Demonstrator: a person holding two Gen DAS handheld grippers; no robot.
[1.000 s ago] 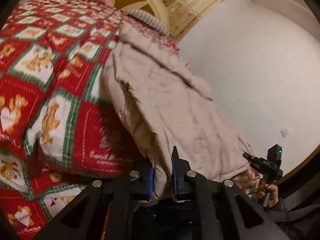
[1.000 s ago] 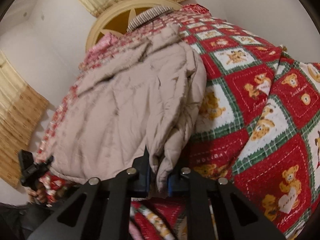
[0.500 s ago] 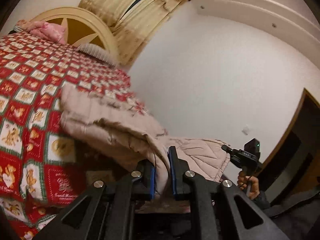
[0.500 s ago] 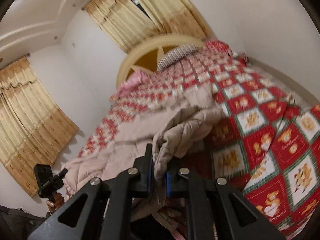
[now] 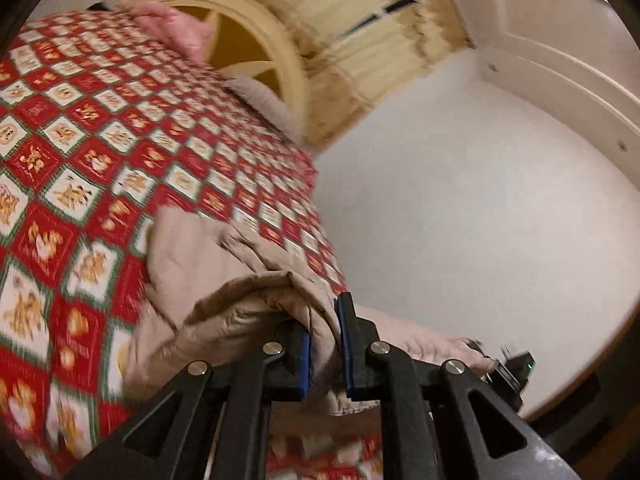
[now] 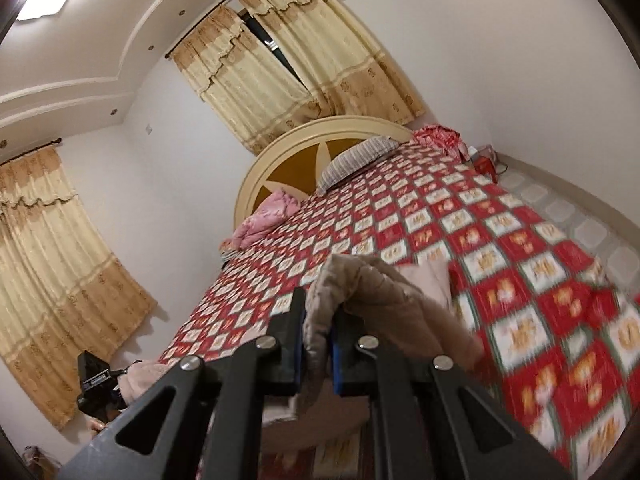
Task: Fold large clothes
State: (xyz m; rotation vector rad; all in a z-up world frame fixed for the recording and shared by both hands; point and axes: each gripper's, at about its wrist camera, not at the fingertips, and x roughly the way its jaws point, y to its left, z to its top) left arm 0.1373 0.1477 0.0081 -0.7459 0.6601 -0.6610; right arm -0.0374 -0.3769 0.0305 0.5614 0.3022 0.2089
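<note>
The left gripper (image 5: 324, 344), a black two-finger tool with blue pads, is pinching a fold of the beige quilted padded jacket (image 5: 208, 276), its jaws closed nearly together with only the cloth between them. The right gripper (image 6: 318, 344) is clamping another bunch of the same jacket (image 6: 384, 296) in the same way, jaws almost shut on the fabric. The jacket is hanging at the foot end of the bed, its gripped edge stretching between the two grippers, so its long axis is running across the bed's width. From that raised edge the rest of the garment is draping away toward the yellow round headboard (image 6: 304, 148) and lying on the red, white and green checked bedspread with bear prints (image 5: 100, 140). A striped grey pillow (image 6: 356, 160) and a crumpled pink blanket (image 6: 264, 216) are sitting at the head of the bed, beneath pale gold curtains (image 6: 280, 68). Both views are blurring near the bottom.
</note>
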